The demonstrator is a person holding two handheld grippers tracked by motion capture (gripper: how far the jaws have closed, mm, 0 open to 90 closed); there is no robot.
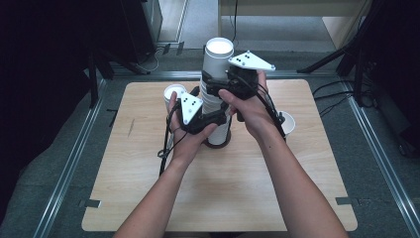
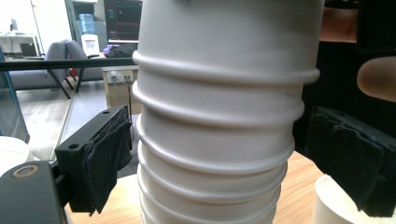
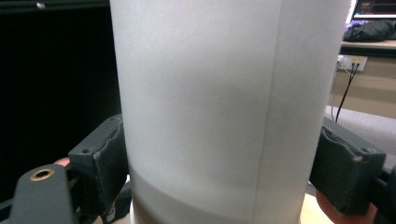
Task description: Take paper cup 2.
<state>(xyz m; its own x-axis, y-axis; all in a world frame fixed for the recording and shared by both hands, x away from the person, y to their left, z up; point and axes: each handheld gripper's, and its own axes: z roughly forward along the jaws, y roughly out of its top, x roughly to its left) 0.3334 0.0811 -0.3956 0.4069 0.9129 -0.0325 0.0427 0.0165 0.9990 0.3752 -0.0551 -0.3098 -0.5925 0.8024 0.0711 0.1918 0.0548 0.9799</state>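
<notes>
A tall stack of white paper cups [image 1: 218,64] stands upright on a dark round base [image 1: 217,144] in the middle of the wooden table [image 1: 148,198]. My left gripper [image 1: 218,121] surrounds the stack's lower part. In the left gripper view the ribbed cup rims [image 2: 219,116] sit between its black pads [image 2: 105,161], with a gap on each side, so the left gripper [image 2: 219,163] is open. My right gripper [image 1: 218,87] is higher up. In the right gripper view the right gripper [image 3: 219,172] is shut, its pads [image 3: 105,163] pressing both sides of the smooth top cup [image 3: 210,93].
A single white cup [image 1: 173,92] stands just left of the stack, behind my left hand. Another cup [image 1: 288,123] sits to the right, partly behind my right wrist. Cables trail from both grippers. Metal rails and dark stands border the table.
</notes>
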